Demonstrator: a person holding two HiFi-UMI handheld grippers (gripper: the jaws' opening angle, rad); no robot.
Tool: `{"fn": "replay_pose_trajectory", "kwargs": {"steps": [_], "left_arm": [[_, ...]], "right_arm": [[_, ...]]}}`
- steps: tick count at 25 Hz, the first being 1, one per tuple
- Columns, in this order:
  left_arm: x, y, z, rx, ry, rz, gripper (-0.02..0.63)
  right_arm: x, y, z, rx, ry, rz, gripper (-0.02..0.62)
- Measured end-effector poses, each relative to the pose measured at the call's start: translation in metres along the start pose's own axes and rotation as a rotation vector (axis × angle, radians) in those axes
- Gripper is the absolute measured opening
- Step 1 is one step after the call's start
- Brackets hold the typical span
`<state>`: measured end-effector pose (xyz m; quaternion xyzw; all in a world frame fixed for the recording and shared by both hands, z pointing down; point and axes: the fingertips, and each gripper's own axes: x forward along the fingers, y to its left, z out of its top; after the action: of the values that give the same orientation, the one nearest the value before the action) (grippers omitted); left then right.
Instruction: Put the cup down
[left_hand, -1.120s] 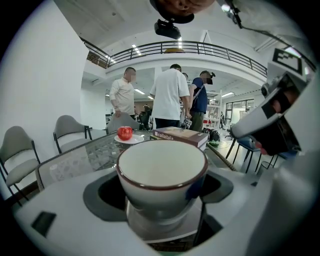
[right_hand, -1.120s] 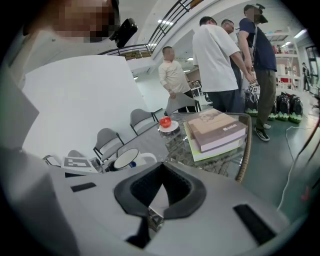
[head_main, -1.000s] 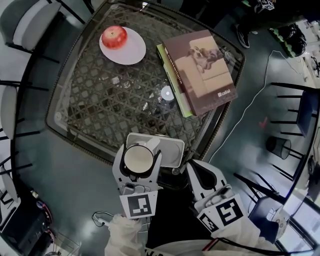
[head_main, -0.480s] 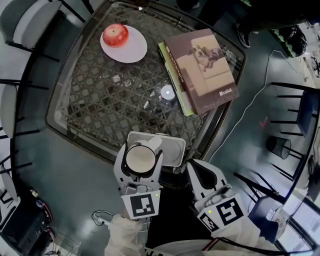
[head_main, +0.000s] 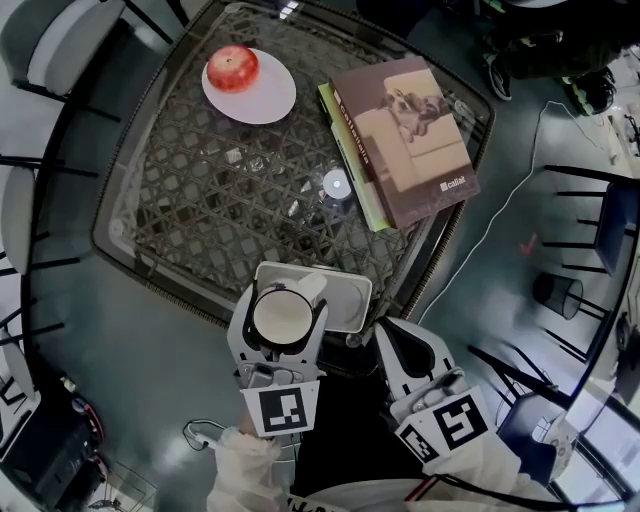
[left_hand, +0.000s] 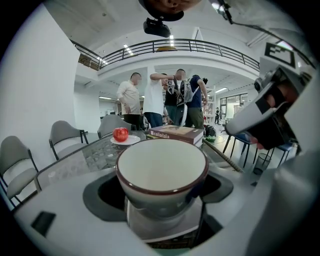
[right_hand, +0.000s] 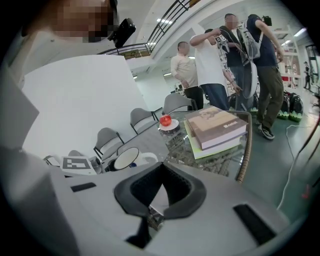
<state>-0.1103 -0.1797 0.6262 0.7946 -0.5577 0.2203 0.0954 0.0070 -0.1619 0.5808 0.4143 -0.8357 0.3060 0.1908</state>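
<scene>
cup in left claw over the white tray, not let go yet

the left gripper (head_main: 280, 324) sits at the lower centre of the head view with its jaws spread around the cup (left_hand: 162, 167) and pressed on its sides. the cup is upright, mouth up, empty. its handle seems to point to the upper right of the head view, not sure. straight under and just past the cup lies the white tray (head_main: 346, 300), at the near edge of the glass table (head_main: 190, 210). so the drop is straight down, with no sideways reach needed. the left gripper view shows a white flat surface right under the cup base, but i cannot tell whether the base touches it

the right gripper (head_main: 400, 348) is to the lower right of the tray, off the table, further from the cup. its jaws are pressed together with nothing between them

judgement: left claw only needs to lower and spread; the cup could tip if let go while off the tray
</scene>
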Motion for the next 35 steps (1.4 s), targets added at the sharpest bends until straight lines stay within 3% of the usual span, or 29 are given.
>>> {"fn": "replay_pose_trajectory", "kwargs": {"steps": [25,35], "left_arm": [[-0.005,0.002,0.0,-0.006,0.025,0.064,0.416],[-0.05,-0.002,0.013,-0.017,-0.004,0.08,0.416]], "right_arm": [[-0.013,-0.003,0.003,-0.009,-0.025,-0.011,0.006],[-0.047,0.021,0.012,-0.025,-0.087,-0.018,0.006]]}}
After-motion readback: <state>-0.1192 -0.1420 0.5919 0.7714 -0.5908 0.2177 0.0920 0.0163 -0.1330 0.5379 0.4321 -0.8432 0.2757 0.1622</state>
